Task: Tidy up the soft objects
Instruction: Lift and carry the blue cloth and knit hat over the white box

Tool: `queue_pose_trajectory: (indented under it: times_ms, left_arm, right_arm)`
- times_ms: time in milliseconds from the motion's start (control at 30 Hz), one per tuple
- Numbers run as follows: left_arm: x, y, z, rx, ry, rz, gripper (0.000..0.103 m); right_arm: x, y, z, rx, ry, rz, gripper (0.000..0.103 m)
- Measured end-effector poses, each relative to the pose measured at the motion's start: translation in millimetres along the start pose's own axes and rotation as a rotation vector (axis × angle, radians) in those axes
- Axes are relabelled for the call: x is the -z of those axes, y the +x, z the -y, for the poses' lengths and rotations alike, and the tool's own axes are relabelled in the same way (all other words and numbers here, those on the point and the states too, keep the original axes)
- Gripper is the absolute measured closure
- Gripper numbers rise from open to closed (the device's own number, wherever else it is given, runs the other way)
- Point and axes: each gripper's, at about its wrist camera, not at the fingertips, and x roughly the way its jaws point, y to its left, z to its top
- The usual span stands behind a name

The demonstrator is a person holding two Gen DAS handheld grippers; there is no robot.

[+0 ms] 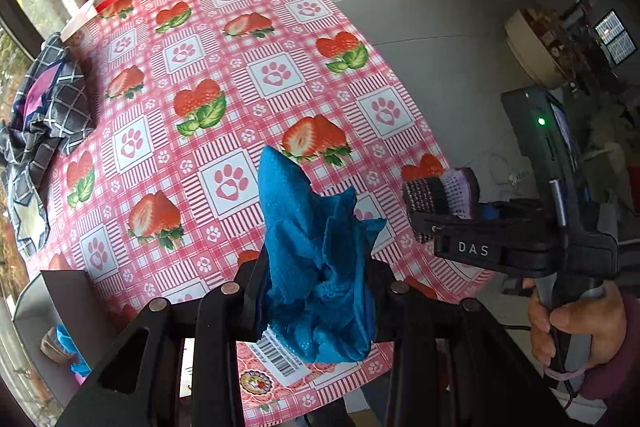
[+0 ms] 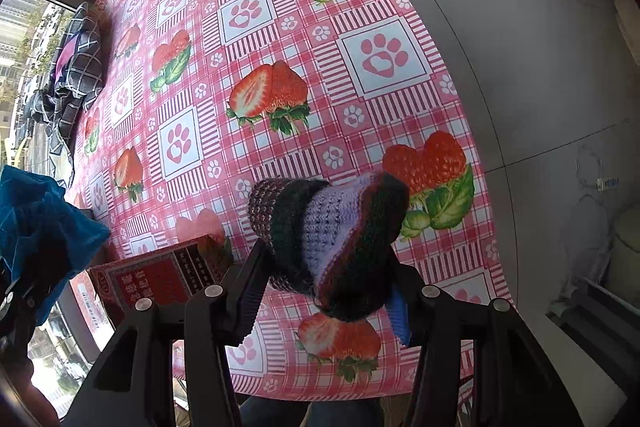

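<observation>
My left gripper [image 1: 316, 291] is shut on a crumpled blue cloth [image 1: 316, 259] and holds it above the near edge of the table. The blue cloth also shows at the left edge of the right wrist view [image 2: 36, 227]. My right gripper [image 2: 324, 279] is shut on a striped knitted piece [image 2: 328, 235], purple, black and lilac, above the table's near right part. The right gripper [image 1: 444, 211] with the knit [image 1: 440, 193] shows to the right in the left wrist view.
The table carries a pink strawberry-and-paw tablecloth [image 1: 240, 75]. A dark checked cloth pile [image 1: 44, 115] lies at its far left edge, also in the right wrist view [image 2: 76, 75]. A red printed box [image 2: 160, 279] stands at the near left. Grey floor [image 2: 540, 67] lies to the right.
</observation>
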Motion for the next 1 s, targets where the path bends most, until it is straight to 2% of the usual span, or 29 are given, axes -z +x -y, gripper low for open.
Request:
queue_pose_trajectory:
  times_ms: [233,467,633,1000]
  left_arm:
    - [45,-5,31,0.083,0.120,-0.046,0.065]
    - [84,-21,19,0.092,0.112,-0.055,0.065]
    - [111,-33,-10,0.057,0.043,-0.060,0.065]
    - [157,-51,-87,-0.027,-0.187,-0.037,0.065]
  right_arm:
    - [38,-6,3,0.040,-0.017,-0.010,0.050]
    - [73,-1,-18,0.038,-0.080,-0.057,0.050]
    - [99,6,-48,0.030,-0.167,-0.100,0.050]
    - [134,20,-129,0.018,-0.385,-0.158,0.050]
